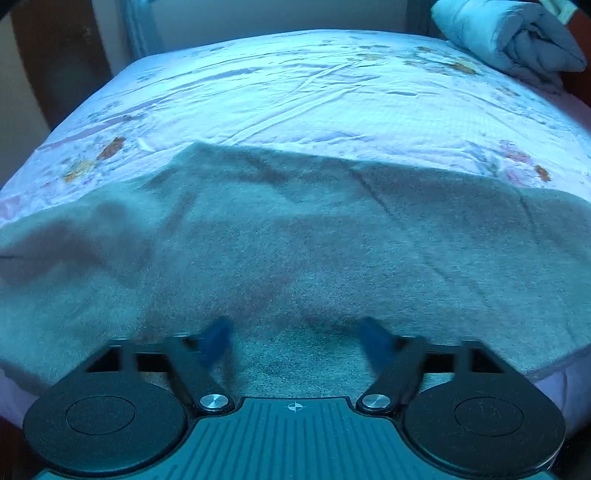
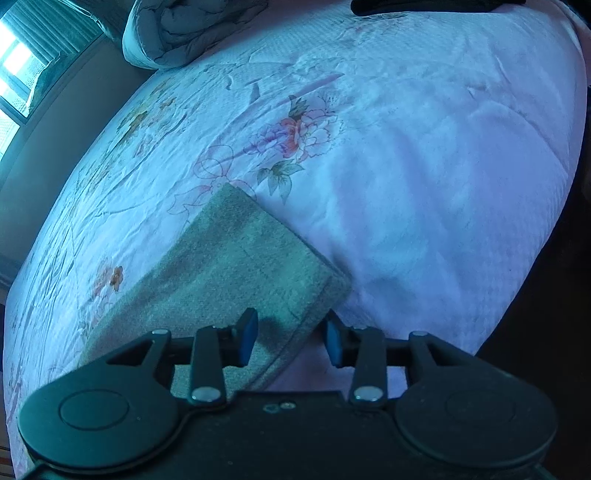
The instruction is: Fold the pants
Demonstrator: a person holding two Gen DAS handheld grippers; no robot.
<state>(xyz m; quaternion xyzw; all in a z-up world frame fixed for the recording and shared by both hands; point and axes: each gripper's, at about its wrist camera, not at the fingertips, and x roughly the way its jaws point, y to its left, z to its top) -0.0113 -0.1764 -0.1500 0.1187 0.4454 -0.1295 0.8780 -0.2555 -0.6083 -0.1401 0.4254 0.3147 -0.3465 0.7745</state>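
Floral bedsheet [image 2: 406, 147], rolled quilt [image 1: 509, 37], bright window [image 2: 14, 70] w/ curtain [image 2: 55, 29]

Floral bed [image 1: 332, 92]: grey pants [image 1: 295, 240], quilt [image 1: 509, 37].

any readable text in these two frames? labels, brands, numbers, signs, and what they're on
None: no words, brands or numbers readable in either view.
Only sign: a small white crosshair mark on the left gripper body, with no text.
The pants show no tag or label.
The bedsheet has flower prints only.
The folded quilt shows no writing.
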